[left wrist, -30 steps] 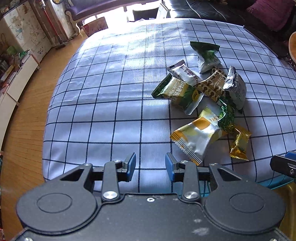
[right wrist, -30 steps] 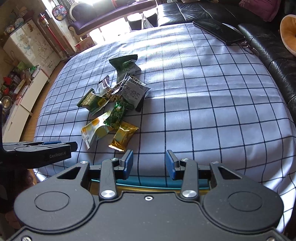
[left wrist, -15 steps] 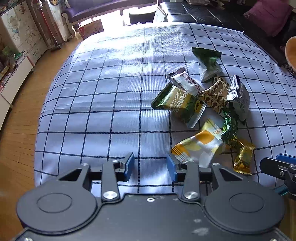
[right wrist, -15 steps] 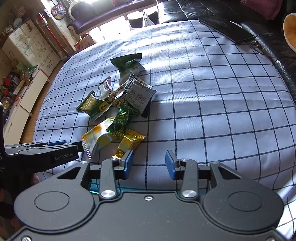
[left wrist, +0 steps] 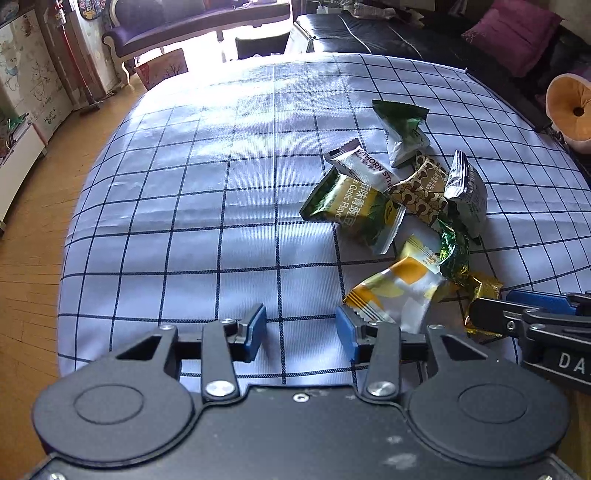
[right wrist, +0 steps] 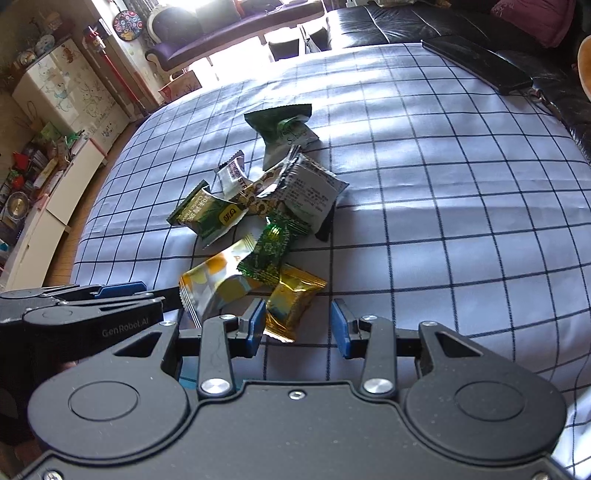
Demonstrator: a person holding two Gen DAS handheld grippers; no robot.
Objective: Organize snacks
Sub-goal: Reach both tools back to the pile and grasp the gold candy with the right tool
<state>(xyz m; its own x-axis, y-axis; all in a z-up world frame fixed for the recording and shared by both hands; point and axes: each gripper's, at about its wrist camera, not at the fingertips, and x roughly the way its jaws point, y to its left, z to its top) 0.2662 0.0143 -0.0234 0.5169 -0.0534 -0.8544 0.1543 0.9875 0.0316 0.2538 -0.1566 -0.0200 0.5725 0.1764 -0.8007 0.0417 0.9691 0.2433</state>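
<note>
Left gripper (left wrist: 301,330) over the near edge of the checked cloth (left wrist: 221,206); jaws opening, only cloth between them. Its right pad sits just beside the corner of a yellow-and-silver packet (left wrist: 397,288), contact not clear. Right gripper (right wrist: 298,326) spread, pinching nothing; a gold packet (right wrist: 291,301) lies between its pads, against the left one. Beyond: a dark green foil sweet (right wrist: 267,251) lying over the yellow-and-silver and gold packets, then a green garlic-flavour packet (left wrist: 351,208), a white bar wrapper (left wrist: 364,166), a brown patterned packet (left wrist: 424,188), a silver packet (right wrist: 310,192). Farthest, a green-and-white packet (left wrist: 402,133). All snacks lie in one loose heap on the cloth. Black sofa (right wrist: 406,22) behind.
</note>
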